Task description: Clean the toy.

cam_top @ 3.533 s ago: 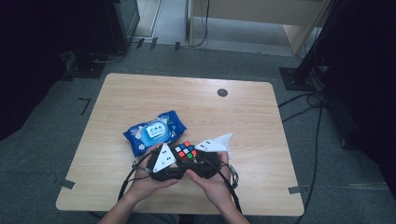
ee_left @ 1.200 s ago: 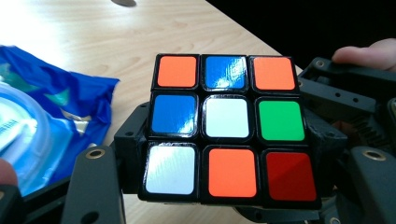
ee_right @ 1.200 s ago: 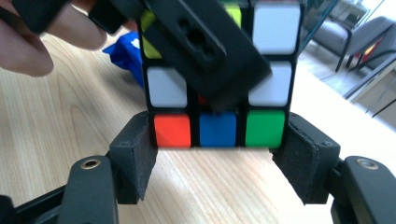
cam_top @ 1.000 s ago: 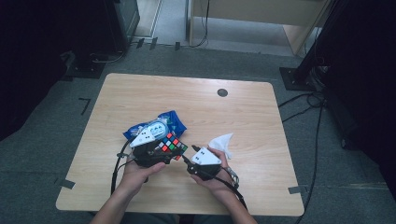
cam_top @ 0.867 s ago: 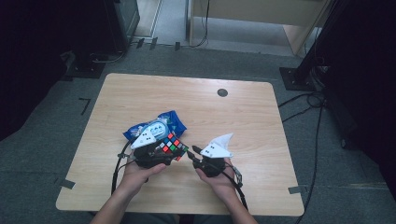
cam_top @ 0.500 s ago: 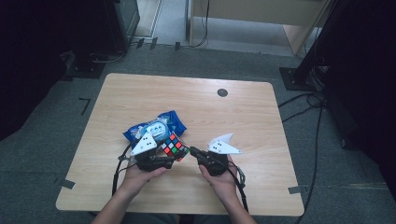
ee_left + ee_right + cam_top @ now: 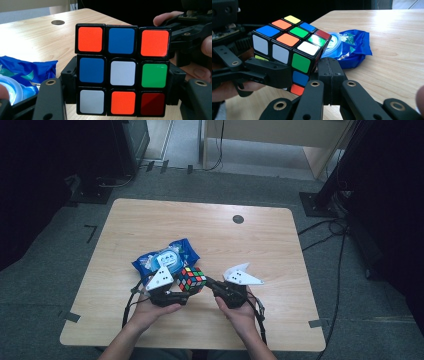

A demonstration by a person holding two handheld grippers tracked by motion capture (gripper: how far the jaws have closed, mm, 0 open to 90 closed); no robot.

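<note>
Centrally, near the person's edge of the pale wooden table (image 7: 150, 220), a black-framed puzzle cube with coloured square stickers (image 7: 192, 279) is being held just above the tabletop. The left gripper (image 7: 186, 296), black with a grey three-cornered plate on top, is clamping the cube between its two jaws; the left gripper view is showing one jaw pressing on each side of the cube (image 7: 122, 70), whose facing side is reading orange, blue, orange across the top row, blue, white, green across the middle, and white, orange, dark red along the bottom.

The right gripper (image 7: 209, 282), likewise black with a grey plate, is pointing at the cube from the other side. Its jaws are standing together, with nothing between them, and their tip is sitting just beside the cube's (image 7: 290, 46) lower corner; whether it is actually touching is hard to tell from the right gripper view.

A crinkled blue plastic packet with a round pale-blue lid (image 7: 166, 258) is lying flat on the table just behind the cube, on the left gripper's side. A small dark round grommet (image 7: 238, 219) is sitting in the tabletop well apart, toward the far edge. The person's hands are gripping both tools from the near edge, cables trailing back beside them.
</note>
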